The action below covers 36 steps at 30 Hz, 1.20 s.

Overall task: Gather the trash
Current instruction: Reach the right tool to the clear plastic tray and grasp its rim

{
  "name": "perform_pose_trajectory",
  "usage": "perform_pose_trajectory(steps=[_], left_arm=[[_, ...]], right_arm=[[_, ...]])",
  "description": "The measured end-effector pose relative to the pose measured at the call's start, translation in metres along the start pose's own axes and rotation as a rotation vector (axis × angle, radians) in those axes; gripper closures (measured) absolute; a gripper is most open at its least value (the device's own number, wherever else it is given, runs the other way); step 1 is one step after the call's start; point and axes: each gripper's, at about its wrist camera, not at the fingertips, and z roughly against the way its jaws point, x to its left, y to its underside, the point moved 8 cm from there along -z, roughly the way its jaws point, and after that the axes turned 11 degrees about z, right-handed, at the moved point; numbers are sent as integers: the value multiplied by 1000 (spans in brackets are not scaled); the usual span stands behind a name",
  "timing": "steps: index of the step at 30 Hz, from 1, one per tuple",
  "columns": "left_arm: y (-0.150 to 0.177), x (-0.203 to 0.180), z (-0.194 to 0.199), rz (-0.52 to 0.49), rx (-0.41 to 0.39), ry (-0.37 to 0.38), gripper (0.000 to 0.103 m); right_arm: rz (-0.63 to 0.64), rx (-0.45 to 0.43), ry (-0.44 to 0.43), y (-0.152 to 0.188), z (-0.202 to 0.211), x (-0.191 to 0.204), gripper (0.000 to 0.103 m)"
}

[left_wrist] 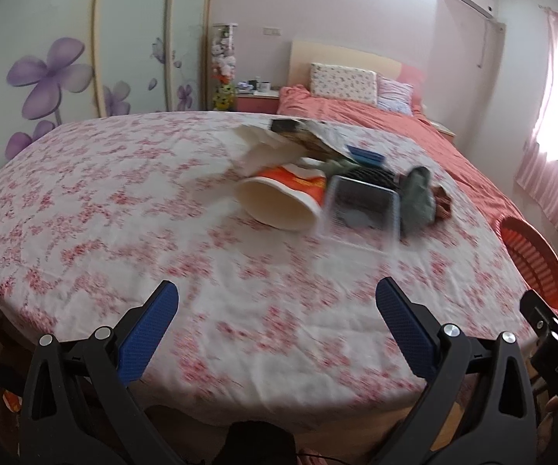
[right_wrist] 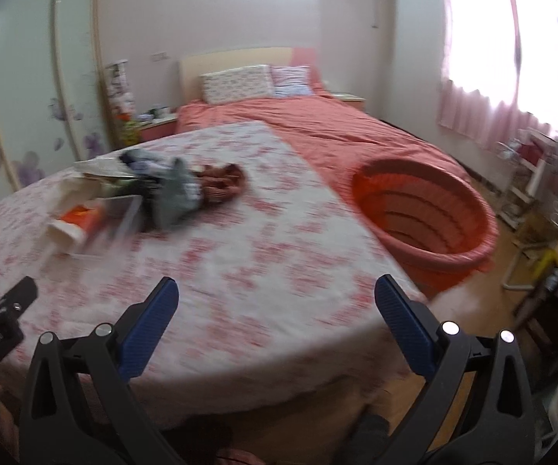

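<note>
A heap of trash lies on the floral bedspread (left_wrist: pixel 124 232): an orange and white paper cup (left_wrist: pixel 279 201) on its side, a clear plastic box (left_wrist: pixel 360 209), crumpled paper wrappers (left_wrist: pixel 279 139), a blue packet (left_wrist: pixel 366 155), a grey-green cloth (left_wrist: pixel 418 193) and a brown wrapper (left_wrist: pixel 443 201). The same cup (right_wrist: pixel 73 224), grey-green cloth (right_wrist: pixel 178 193) and brown wrapper (right_wrist: pixel 224 182) show in the right wrist view. My left gripper (left_wrist: pixel 277 302) hangs open over the near bedspread, short of the heap. My right gripper (right_wrist: pixel 277 302) is open too, over the bed's near right corner, with nothing in it. An orange basket (right_wrist: pixel 426 209) stands by the bed's right side.
Coral sheet and pillows (left_wrist: pixel 344 81) lie at the far end under the headboard. Wardrobe doors with purple flowers (left_wrist: pixel 46 77) line the left. A nightstand (left_wrist: pixel 257 99) holds mugs. Cluttered shelves and a chair (right_wrist: pixel 542 201) crowd the right under the pink-curtained window (right_wrist: pixel 511 38).
</note>
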Motion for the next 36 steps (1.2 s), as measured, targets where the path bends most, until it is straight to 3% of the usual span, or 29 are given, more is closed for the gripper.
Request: perform_pose_trajectory(steps=[10,20,25,31,36], left_arm=[[-34,55,-8,72,-45,-48,2],[-56,80,-14,110,-59,-36,2],[-56,85,-20,121,-47,-39,2],[-58,85,-23,121,-43,-38,2],[-58,86,-27,118,-38,-48,2]], right_arm=[[48,23,-190,-26,-41,104,4],[78,110,-180,-30,-91,156,4],[91,128,-139,-28,-102,158,6],[18,149,-128,-25,-110,126,22],[6,147,-146,-24,-114,115,23]])
